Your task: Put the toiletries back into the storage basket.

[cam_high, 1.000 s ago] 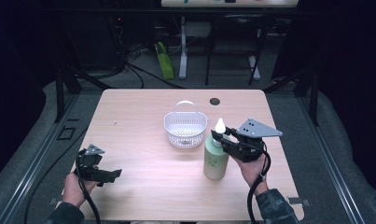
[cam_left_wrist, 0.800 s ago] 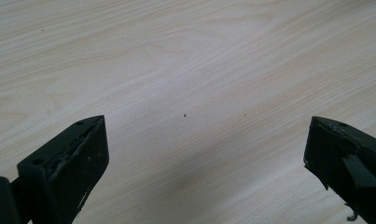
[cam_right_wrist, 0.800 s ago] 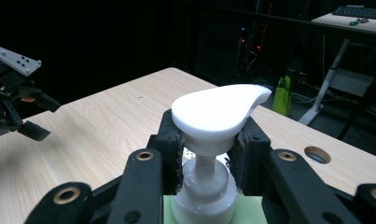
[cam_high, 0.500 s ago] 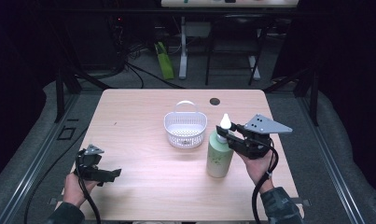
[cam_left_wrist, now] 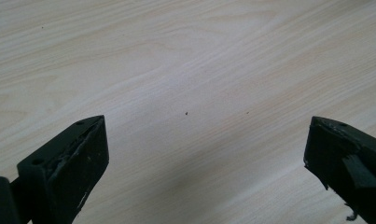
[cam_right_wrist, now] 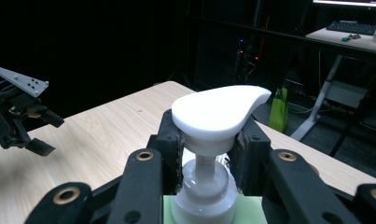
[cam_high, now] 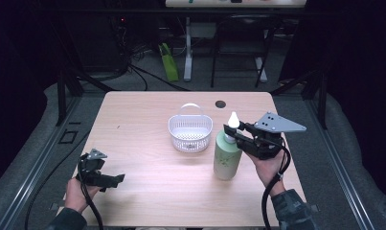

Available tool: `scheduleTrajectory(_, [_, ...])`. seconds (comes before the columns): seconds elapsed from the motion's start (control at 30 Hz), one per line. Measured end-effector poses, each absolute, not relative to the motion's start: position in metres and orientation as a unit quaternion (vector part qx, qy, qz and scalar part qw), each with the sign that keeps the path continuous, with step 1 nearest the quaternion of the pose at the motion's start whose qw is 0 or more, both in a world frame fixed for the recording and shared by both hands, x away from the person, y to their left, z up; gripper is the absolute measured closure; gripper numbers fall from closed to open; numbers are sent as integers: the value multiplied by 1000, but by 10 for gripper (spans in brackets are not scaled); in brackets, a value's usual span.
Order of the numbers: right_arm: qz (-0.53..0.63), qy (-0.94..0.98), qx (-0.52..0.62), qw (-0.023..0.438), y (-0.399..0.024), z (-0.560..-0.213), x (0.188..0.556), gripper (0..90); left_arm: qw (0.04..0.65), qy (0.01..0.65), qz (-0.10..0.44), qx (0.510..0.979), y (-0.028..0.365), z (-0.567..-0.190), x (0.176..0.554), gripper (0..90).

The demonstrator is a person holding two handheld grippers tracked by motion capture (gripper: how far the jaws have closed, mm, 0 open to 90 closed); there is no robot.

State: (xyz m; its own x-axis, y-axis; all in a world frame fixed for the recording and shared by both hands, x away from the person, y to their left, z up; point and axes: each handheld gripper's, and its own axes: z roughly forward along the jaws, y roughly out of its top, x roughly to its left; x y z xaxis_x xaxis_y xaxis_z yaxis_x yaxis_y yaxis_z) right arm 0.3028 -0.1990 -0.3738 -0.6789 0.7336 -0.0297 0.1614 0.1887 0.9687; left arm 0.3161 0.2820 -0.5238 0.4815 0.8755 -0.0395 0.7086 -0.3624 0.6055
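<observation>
1. Since a second ago, your right tool has carried the green pump bottle slightly rightward and lifted its rear; from above, the bottle stands upright on the bench, just right of the white basket. Your left tool sits near the bench's front left corner.
2. Left gripper view: your jaws are spread wide over bare wood.
3. Right gripper view: your jaws pinch the neck under the white pump head.
</observation>
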Motion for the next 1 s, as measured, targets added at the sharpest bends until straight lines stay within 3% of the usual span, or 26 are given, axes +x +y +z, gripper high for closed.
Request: scheduleTrajectory(1.0, [577, 715, 292, 265, -199, -330, 307, 677, 283, 486, 146, 814, 281, -525, 316, 0])
